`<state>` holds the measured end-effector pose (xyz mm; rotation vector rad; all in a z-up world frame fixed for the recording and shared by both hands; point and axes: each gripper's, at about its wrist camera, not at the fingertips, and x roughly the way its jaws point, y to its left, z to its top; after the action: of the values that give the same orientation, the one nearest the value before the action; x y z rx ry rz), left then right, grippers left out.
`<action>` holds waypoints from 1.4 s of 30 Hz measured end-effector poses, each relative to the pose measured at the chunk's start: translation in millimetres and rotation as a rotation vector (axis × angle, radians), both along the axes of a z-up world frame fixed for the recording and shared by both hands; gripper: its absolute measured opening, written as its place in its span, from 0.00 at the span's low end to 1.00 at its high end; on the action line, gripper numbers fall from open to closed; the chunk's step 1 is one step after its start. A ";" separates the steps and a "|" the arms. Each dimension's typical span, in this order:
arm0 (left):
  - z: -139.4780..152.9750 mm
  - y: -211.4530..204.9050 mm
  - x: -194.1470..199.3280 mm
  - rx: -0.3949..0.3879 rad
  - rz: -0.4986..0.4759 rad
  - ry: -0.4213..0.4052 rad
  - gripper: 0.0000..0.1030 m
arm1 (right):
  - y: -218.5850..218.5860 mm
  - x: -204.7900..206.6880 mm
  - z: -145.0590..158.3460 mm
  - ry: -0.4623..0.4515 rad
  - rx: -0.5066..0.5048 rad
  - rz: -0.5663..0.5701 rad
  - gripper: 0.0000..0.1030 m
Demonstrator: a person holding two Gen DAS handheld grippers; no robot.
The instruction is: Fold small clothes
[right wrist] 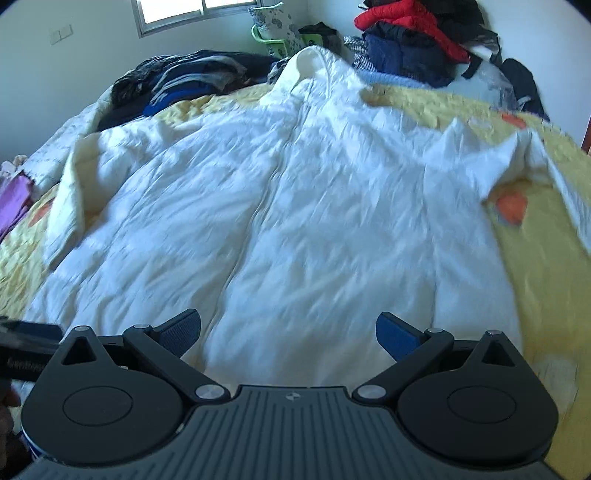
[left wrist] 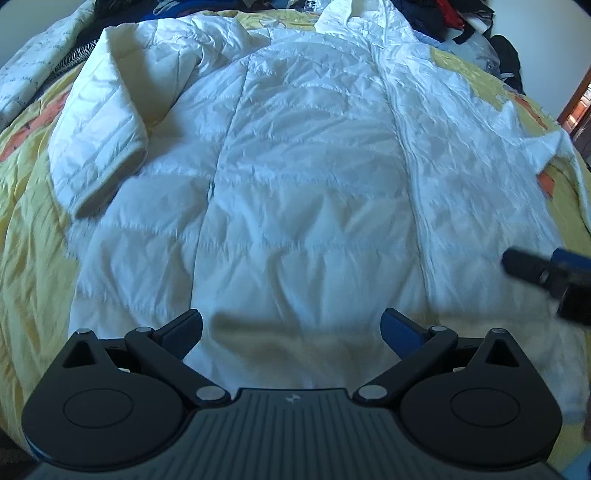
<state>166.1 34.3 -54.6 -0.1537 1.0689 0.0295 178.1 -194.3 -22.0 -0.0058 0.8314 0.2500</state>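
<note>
A white quilted jacket (left wrist: pixel 295 177) lies spread flat on a yellow bedspread (left wrist: pixel 26 229), hem toward me, collar far. Its left sleeve (left wrist: pixel 99 147) is folded in across the body; its right sleeve (left wrist: pixel 532 144) lies out to the side. My left gripper (left wrist: pixel 291 332) is open and empty, hovering just above the hem. My right gripper (right wrist: pixel 288 332) is open and empty above the hem of the same jacket (right wrist: pixel 295 192), right of the zipper line. The right gripper also shows blurred at the right edge of the left wrist view (left wrist: pixel 546 277).
Piles of dark and red clothes (right wrist: pixel 413 37) sit at the far end of the bed, more dark clothes (right wrist: pixel 177 85) at the far left. A purple garment (right wrist: pixel 14 199) lies at the left edge. A window (right wrist: pixel 192 11) is on the far wall.
</note>
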 end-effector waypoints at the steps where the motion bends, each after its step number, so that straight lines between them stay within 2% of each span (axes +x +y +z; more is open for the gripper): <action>1: 0.2 1.5 5.5 -0.007 0.004 -0.002 1.00 | -1.8 10.8 2.3 0.001 0.009 0.008 0.99; 5: 2.1 9.6 27.4 -0.035 0.015 -0.025 1.00 | -11.5 55.2 14.9 -0.011 0.069 0.051 0.99; 8: 0.5 17.8 47.3 -0.029 0.035 -0.060 1.00 | -21.3 95.8 30.4 -0.077 0.127 0.083 1.00; 11: -5.7 26.5 66.3 -0.016 0.060 -0.109 1.00 | -39.4 162.0 40.6 -0.122 0.226 0.110 1.00; 13: -13.0 33.8 77.9 -0.028 0.080 -0.123 1.00 | -56.0 215.6 39.0 -0.098 0.329 0.135 1.00; 17: -26.1 41.4 87.6 -0.068 0.086 -0.192 1.00 | -91.6 326.9 26.1 -0.007 0.510 0.018 0.99; 21: -36.3 36.8 87.5 -0.042 0.031 -0.273 1.00 | -114.6 428.6 6.1 -0.031 0.544 -0.147 0.99; 23: -43.3 35.6 83.7 -0.019 0.006 -0.320 1.00 | -119.2 470.8 -12.6 0.014 0.571 -0.183 0.99; 27: -50.1 31.5 76.0 0.015 -0.007 -0.387 1.00 | -114.0 530.7 -45.0 0.105 0.624 -0.182 0.98; 31: -51.8 36.7 76.0 -0.014 0.006 -0.411 1.00 | -98.8 566.9 -65.8 0.139 0.654 -0.129 0.99; 33: -52.7 40.3 73.9 -0.036 0.013 -0.424 1.00 | -92.2 574.9 -66.5 0.134 0.706 -0.072 0.99; 35: -52.8 43.0 74.0 -0.053 0.020 -0.432 1.00 | -87.1 579.7 -65.8 0.123 0.726 -0.033 0.85; 36: -53.0 43.5 74.4 -0.057 0.022 -0.434 1.00 | -84.4 579.0 -66.5 0.092 0.730 -0.009 0.58; 37: -53.2 43.5 75.0 -0.057 0.022 -0.435 1.00 | -81.5 578.8 -67.2 0.086 0.719 0.002 0.19; 38: -53.1 43.2 74.6 -0.058 0.023 -0.436 1.00 | -78.6 578.8 -67.7 0.090 0.700 0.000 0.12; 40: -52.8 43.6 74.6 -0.062 0.024 -0.437 1.00 | -73.3 574.9 -61.7 0.062 0.680 0.012 0.13; 42: -52.8 44.1 74.2 -0.065 0.025 -0.438 1.00 | -62.8 563.9 -43.5 0.002 0.672 0.071 0.13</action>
<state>240.4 78.4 -107.4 -0.2209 0.6312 -0.0160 742.1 -257.0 -65.5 0.5944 0.7174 0.5868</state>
